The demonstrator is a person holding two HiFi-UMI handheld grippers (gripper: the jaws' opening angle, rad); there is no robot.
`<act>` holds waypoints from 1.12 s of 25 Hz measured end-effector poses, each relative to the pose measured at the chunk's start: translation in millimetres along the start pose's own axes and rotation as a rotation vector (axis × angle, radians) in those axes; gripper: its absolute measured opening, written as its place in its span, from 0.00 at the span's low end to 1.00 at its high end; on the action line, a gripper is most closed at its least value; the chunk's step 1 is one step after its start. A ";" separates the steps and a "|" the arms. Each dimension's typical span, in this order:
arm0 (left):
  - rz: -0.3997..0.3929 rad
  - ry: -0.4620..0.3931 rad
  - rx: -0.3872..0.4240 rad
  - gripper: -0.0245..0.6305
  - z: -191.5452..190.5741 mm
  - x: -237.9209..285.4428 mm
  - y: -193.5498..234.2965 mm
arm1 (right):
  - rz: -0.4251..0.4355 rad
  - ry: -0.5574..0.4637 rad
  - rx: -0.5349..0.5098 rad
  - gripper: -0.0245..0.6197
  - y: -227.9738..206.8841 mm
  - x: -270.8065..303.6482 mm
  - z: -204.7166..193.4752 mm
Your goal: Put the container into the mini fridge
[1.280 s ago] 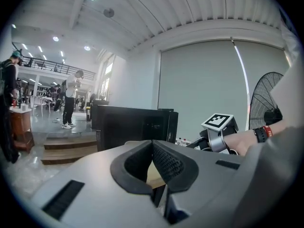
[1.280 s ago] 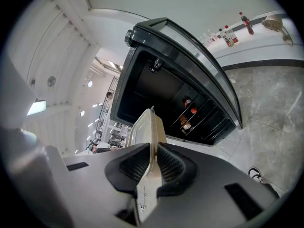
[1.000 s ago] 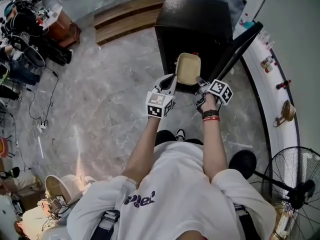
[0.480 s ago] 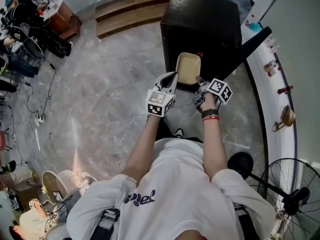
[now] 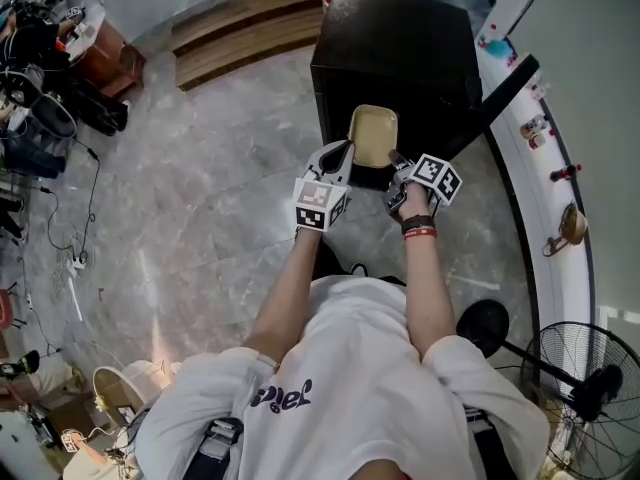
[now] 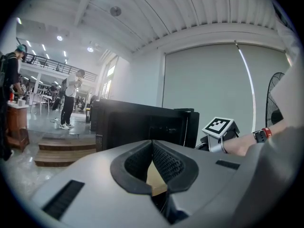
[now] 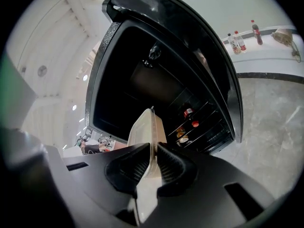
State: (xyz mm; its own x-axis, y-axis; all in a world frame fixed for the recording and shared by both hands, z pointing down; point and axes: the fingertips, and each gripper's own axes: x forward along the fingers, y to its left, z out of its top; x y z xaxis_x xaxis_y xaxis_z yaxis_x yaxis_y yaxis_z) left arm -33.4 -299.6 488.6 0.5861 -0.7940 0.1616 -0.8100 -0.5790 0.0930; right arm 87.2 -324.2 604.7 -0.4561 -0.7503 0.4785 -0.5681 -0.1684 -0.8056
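A shallow beige container (image 5: 373,136) hangs level in front of the black mini fridge (image 5: 400,43), whose door (image 5: 497,90) stands open to the right. My left gripper (image 5: 343,154) is shut on the container's left rim, my right gripper (image 5: 397,162) on its right rim. In the left gripper view the beige edge (image 6: 156,178) shows between the closed pads, with the fridge (image 6: 137,122) beyond. From the right gripper view the container (image 7: 144,129) stands edge-on between the pads, before the dark fridge interior (image 7: 142,75).
Small bottles and cans (image 7: 189,114) sit in the door shelves. A white ledge (image 5: 555,183) with small objects runs along the right. A floor fan (image 5: 590,378) stands at the lower right. Wooden steps (image 5: 250,28) lie left of the fridge; cables (image 5: 60,218) trail at far left.
Both grippers have carried the container a little closer to the fridge's open front. The grip on both rims is unchanged.
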 end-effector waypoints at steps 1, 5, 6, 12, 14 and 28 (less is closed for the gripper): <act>-0.002 0.001 -0.004 0.07 -1.3 3.5 2.1 | -0.004 0.003 0.001 0.13 -1.6 4.0 1.1; -0.013 0.009 -0.013 0.07 -6.5 15.3 6.4 | -0.021 0.004 0.020 0.13 -12.2 15.2 6.4; -0.013 0.011 -0.016 0.07 -7.5 16.5 8.5 | -0.026 0.004 0.025 0.13 -13.7 17.1 6.4; -0.006 0.026 -0.026 0.07 -10.2 33.0 19.7 | -0.050 0.011 0.026 0.13 -20.8 30.1 12.3; -0.004 0.030 -0.029 0.07 -11.1 39.4 21.0 | -0.059 0.013 0.029 0.13 -25.3 33.9 13.8; -0.009 0.043 -0.048 0.07 -27.5 64.5 31.7 | -0.106 0.025 0.030 0.13 -50.8 55.6 13.1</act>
State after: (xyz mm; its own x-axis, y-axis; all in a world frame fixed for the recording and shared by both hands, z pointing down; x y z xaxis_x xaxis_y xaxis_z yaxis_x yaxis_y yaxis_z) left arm -21.8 -364.0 529.0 0.5925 -0.7797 0.2024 -0.8055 -0.5755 0.1411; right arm 99.7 -365.7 667.7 -0.4117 -0.7114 0.5696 -0.5930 -0.2654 -0.7602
